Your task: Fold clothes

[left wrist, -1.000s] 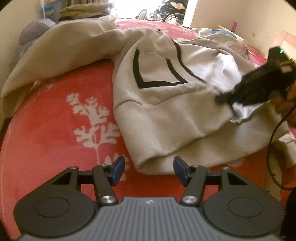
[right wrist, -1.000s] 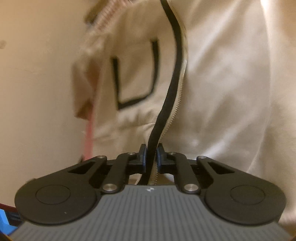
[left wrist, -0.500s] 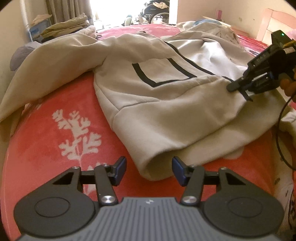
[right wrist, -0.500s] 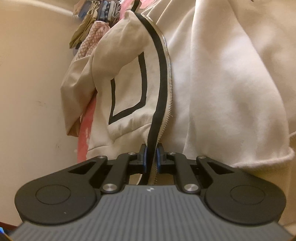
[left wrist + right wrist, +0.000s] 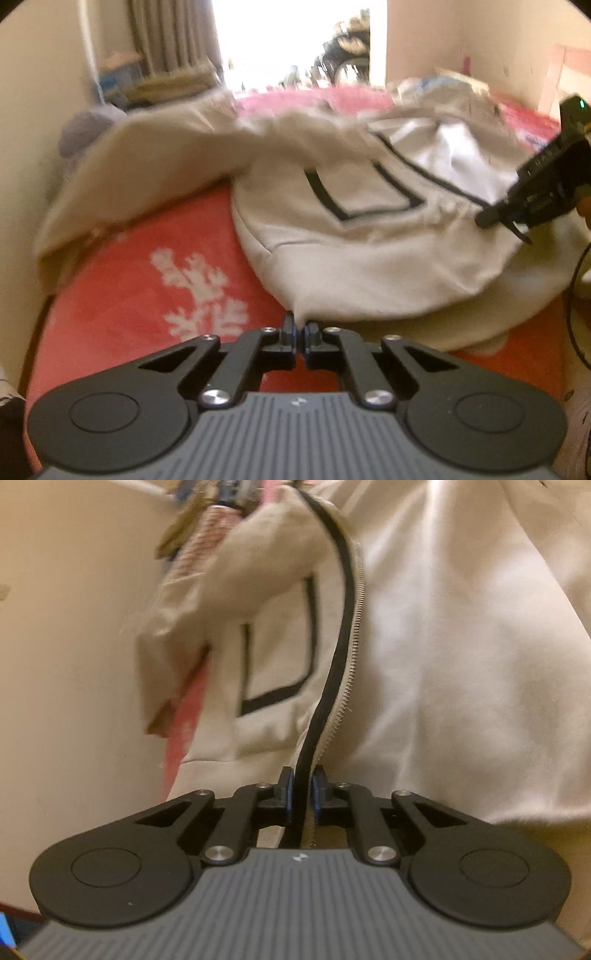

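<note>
My left gripper [image 5: 299, 334] has just closed, pinching the cream zip-up hoodie's [image 5: 369, 258] hem at six o'clock; my right gripper [image 5: 302, 788] clamps its black-edged zipper [image 5: 334, 672].

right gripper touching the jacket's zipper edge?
Touching. Right wrist view: the right gripper is shut on the jacket's black zipper edge.

Cream jacket [image 5: 369, 258], black-outlined; red floral blanket [image 5: 140, 280]

I see the cream zip-up hoodie [image 5: 369, 258] lying rumpled across mid-frame, black-trimmed pocket up, zipper open.
</note>
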{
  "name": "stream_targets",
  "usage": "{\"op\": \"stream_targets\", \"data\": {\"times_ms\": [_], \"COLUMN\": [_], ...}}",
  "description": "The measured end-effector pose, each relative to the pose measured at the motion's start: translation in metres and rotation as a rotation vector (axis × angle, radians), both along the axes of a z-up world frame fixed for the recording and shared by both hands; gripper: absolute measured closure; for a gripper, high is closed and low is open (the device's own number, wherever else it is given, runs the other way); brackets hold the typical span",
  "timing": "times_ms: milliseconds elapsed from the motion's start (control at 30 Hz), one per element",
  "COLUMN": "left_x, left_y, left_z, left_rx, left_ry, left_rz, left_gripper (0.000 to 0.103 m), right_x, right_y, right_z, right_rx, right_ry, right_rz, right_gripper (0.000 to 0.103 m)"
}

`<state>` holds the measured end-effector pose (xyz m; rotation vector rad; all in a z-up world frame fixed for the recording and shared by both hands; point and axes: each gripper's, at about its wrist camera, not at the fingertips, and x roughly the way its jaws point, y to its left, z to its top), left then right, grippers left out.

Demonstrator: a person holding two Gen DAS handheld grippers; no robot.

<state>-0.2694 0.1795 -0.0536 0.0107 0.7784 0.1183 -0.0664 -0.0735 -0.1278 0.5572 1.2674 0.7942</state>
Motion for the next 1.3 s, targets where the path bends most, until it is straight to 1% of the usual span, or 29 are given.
{"op": "stream_targets", "data": {"times_ms": [67, 100, 167, 233, 333, 400, 500, 600, 667, 733, 767, 800, 833, 867, 933, 1000, 1067, 1133, 1200, 1233, 1300], "left_x": [-0.01, -0.014, -0.017, -0.018, -0.018, -0.014, -0.011, -0.014, -0.014, -0.012, -0.013, -0.014, -0.015, -0.016, -0.023, -0.028, -0.028, -0.023, -0.012, -0.006, 0.01], "left_y": [0.005, 0.007, 0.007, 0.004, 0.002, 0.004, 0.002, 0.0, 0.0, 0.001, 0.003, 0.005, 0.01, 0.015, 0.03, 0.043, 0.055, 0.064, 0.071, 0.074, 0.077], "left_z": [0.003, -0.001, -0.012, -0.013, -0.01, -0.013, -0.025, -0.031, -0.034, -0.038, -0.037, -0.035, -0.032, -0.029, -0.021, -0.012, -0.004, 0.001, -0.001, -0.004, -0.015], "left_rx": [-0.024, -0.037, -0.049, -0.051, -0.044, -0.05, -0.042, -0.024, -0.025, -0.035, -0.042, -0.05, -0.078, -0.11, -0.201, -0.288, -0.374, -0.461, -0.53, -0.548, -0.555], "left_ry": [0.0, 0.018, 0.056, 0.06, 0.053, 0.072, 0.112, 0.129, 0.144, 0.189, 0.202, 0.214, 0.233, 0.253, 0.249, 0.226, 0.191, 0.145, 0.122, 0.123, 0.132], "left_rz": [0.02, 0.021, 0.02, 0.014, 0.005, 0.001, -0.021, -0.038, -0.044, -0.068, -0.076, -0.083, -0.084, -0.084, -0.06, -0.036, -0.014, 0.004, 0.032, 0.043, 0.07], "left_gripper": [0.1, 0.1, 0.1, 0.1, 0.1, 0.1, 0.1, 0.1, 0.099, 0.098, 0.095, 0.088, 0.085, 0.079, 0.074, 0.066, 0.06, 0.059, 0.057, 0.057, 0.058], "right_x": [-0.005, -0.007, -0.009, -0.011, -0.013, -0.012, -0.011, -0.012, -0.013, -0.014, -0.014, -0.014, -0.013, -0.012, -0.013, -0.017, -0.02, -0.025, -0.032, -0.036, -0.046], "right_y": [0.0, -0.001, 0.001, 0.002, 0.004, 0.005, 0.009, 0.008, 0.008, 0.011, 0.014, 0.015, 0.014, 0.013, 0.01, 0.004, -0.004, -0.007, -0.008, -0.003, 0.011], "right_z": [0.006, 0.005, -0.003, -0.011, -0.008, -0.005, -0.008, -0.01, -0.009, -0.01, -0.01, -0.01, -0.008, -0.007, 0.0, 0.01, 0.023, 0.037, 0.053, 0.059, 0.067], "right_rx": [-0.01, -0.02, -0.048, -0.073, -0.085, -0.097, -0.14, -0.164, -0.188, -0.214, -0.226, -0.234, -0.234, -0.236, -0.247, -0.267, -0.28, -0.266, -0.232, -0.215, -0.184], "right_ry": [-0.005, 0.001, 0.019, 0.037, 0.005, -0.015, -0.036, -0.045, -0.072, -0.096, -0.106, -0.112, -0.112, -0.113, -0.131, -0.167, -0.228, -0.298, -0.4, -0.451, -0.544], "right_rz": [0.025, 0.035, 0.047, 0.051, 0.056, 0.063, 0.083, 0.095, 0.114, 0.136, 0.147, 0.155, 0.159, 0.165, 0.18, 0.194, 0.201, 0.203, 0.224, 0.251, 0.329], "right_gripper": [0.095, 0.095, 0.095, 0.095, 0.095, 0.095, 0.095, 0.095, 0.095, 0.094, 0.094, 0.092, 0.089, 0.087, 0.083, 0.082, 0.082, 0.081, 0.081, 0.081, 0.081]}}
